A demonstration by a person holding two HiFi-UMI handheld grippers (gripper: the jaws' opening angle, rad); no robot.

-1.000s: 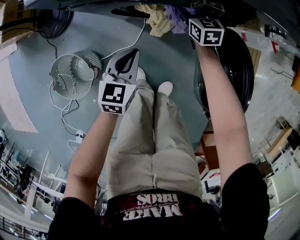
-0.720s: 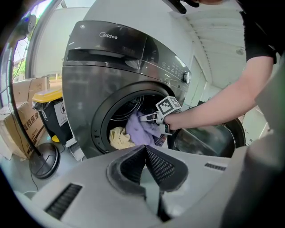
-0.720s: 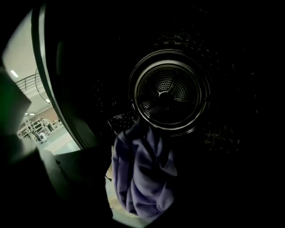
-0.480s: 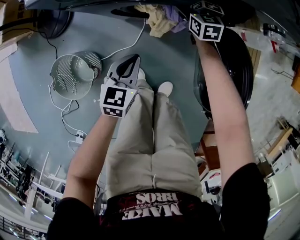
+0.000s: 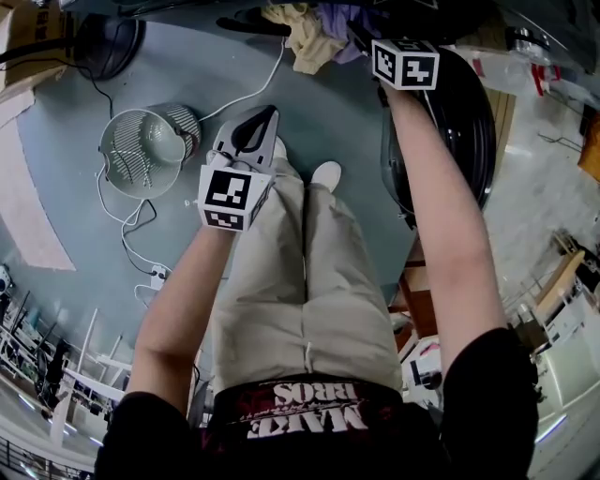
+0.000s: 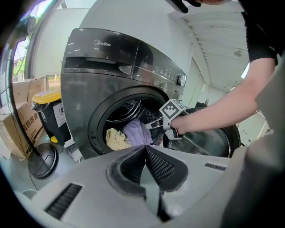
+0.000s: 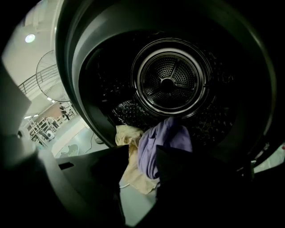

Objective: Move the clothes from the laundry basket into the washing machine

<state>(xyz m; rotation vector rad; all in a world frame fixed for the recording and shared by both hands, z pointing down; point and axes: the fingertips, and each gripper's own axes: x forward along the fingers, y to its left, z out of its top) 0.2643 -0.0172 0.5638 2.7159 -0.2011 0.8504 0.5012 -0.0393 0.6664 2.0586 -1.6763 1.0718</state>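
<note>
The dark grey washing machine (image 6: 111,67) stands with its door open. A purple garment (image 7: 162,142) and a pale yellow one (image 7: 129,153) hang over the drum's lip; both also show at the top of the head view, the purple garment (image 5: 336,17) beside the yellow garment (image 5: 300,36). My right gripper (image 7: 139,153) is at the drum mouth. Its jaws are closing, a gap still shows, and the purple garment's edge lies at the tips. My left gripper (image 5: 253,131) hangs over the floor in front of the person's legs, shut on nothing. The white laundry basket (image 5: 141,150) lies tipped on the floor, with no clothes showing in it.
The machine's round door (image 5: 459,122) hangs open at the right, under my right arm. A white cable (image 5: 141,220) runs across the floor by the basket. A floor fan (image 6: 42,159), cardboard boxes (image 6: 20,129) and a yellow-lidded bin (image 6: 49,111) stand left of the machine.
My right gripper has shifted slightly at the drum mouth, toward the hanging clothes. My left gripper has stayed where it was.
</note>
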